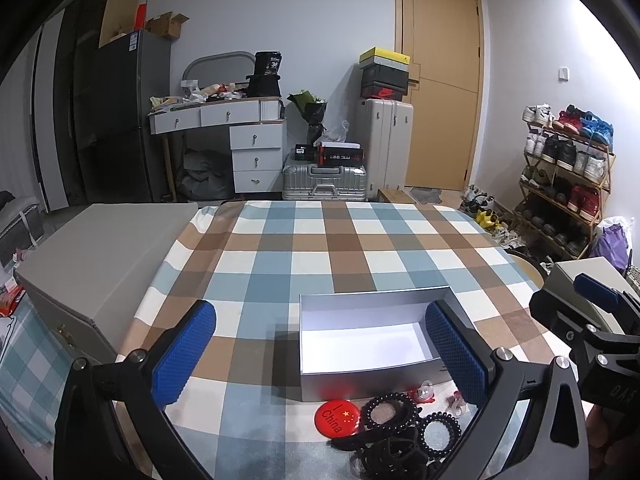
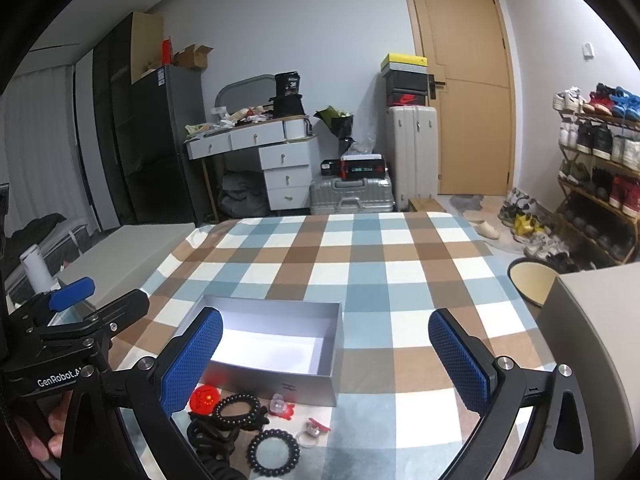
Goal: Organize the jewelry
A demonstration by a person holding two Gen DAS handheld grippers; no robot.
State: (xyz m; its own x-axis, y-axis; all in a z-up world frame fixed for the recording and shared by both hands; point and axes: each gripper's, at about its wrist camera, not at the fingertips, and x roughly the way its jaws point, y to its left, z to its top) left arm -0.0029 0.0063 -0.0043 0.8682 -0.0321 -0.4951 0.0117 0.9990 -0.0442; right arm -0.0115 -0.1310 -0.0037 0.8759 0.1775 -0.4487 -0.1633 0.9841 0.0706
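Checked cloth [image 1: 320, 248] covers the table in the left wrist view. The left gripper [image 1: 320, 352] hangs over it with its two blue fingers [image 1: 182, 354] spread wide and nothing between them. A grey box [image 1: 372, 378] with a white inside sits open on the cloth, and its right end is hidden behind the right finger. Just in front of the box lies a heap of small things. A red badge [image 1: 336, 418] with the word China rests close to the front wall of the box. Beside it lies a black bead bracelet [image 1: 390, 410], and a second bead ring [image 1: 438, 432] lies a bit nearer. Black hair ties [image 1: 390, 458] are piled under them. The right gripper [image 1: 592, 320] shows at the right edge.

From the right wrist view, the right gripper [image 2: 326, 360] is wide too and holds nothing. The grey box [image 2: 280, 380] sits to its left, partly behind the left finger. The red badge [image 2: 205, 399], the black bead bracelet [image 2: 240, 410], the second bead ring [image 2: 274, 452] and a small clear and red ring [image 2: 312, 432] lie in front of the box. A hand [image 2: 48, 436] grips the handle of the left gripper [image 2: 72, 312] at the left edge.
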